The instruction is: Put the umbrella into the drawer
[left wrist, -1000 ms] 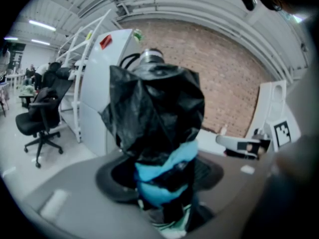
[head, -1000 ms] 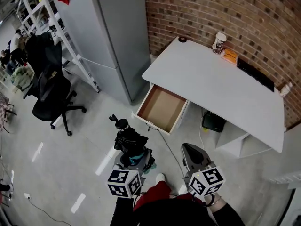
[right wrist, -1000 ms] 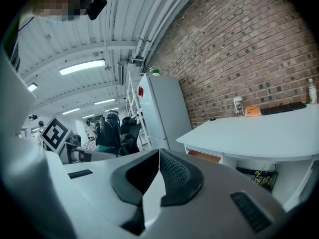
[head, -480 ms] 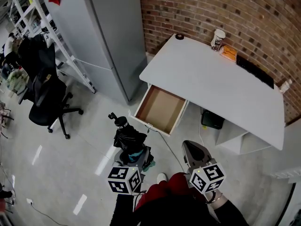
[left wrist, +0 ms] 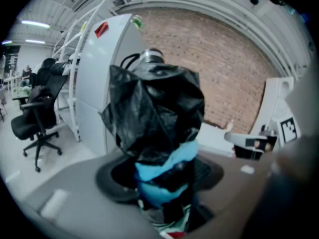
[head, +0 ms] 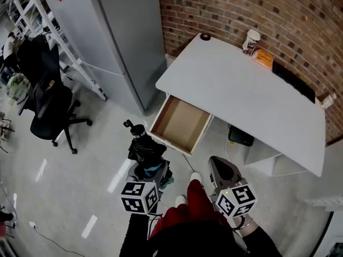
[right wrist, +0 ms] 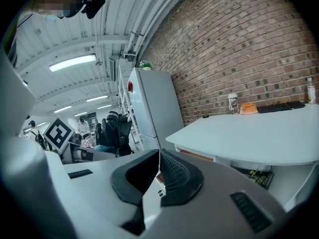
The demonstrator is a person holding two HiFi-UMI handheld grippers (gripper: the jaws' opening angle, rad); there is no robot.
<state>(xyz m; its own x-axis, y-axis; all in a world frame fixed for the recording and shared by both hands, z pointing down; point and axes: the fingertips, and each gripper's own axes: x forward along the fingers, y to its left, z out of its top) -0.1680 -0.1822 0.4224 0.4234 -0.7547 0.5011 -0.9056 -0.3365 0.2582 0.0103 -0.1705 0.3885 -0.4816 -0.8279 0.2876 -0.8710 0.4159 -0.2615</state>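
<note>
A folded black umbrella (head: pixel 144 149) with a blue strap stands up out of my left gripper (head: pixel 153 171), which is shut on its lower end. In the left gripper view the umbrella (left wrist: pixel 157 108) fills the middle, its blue band pinched in the left gripper (left wrist: pixel 160 183). The open wooden drawer (head: pixel 181 123) juts from under the white desk (head: pixel 241 95), just beyond the umbrella's tip. To the right, my right gripper (head: pixel 222 169) is shut with nothing in it. In its own view the right gripper (right wrist: pixel 158 176) shows its pads meeting, with the desk (right wrist: pixel 249 133) ahead.
A grey fridge (head: pixel 123 36) stands left of the desk, with a white ladder (head: pixel 69 47) and a black office chair (head: pixel 51 111) further left. A cup (head: pixel 251 40), an orange item (head: pixel 263 59) and a keyboard (head: pixel 292 82) lie along the brick wall. A dark box (head: pixel 241 137) sits under the desk.
Both grippers have drifted a little closer to the open drawer, the umbrella still held in the left one. The person's red-trousered leg has stepped forward between them.
</note>
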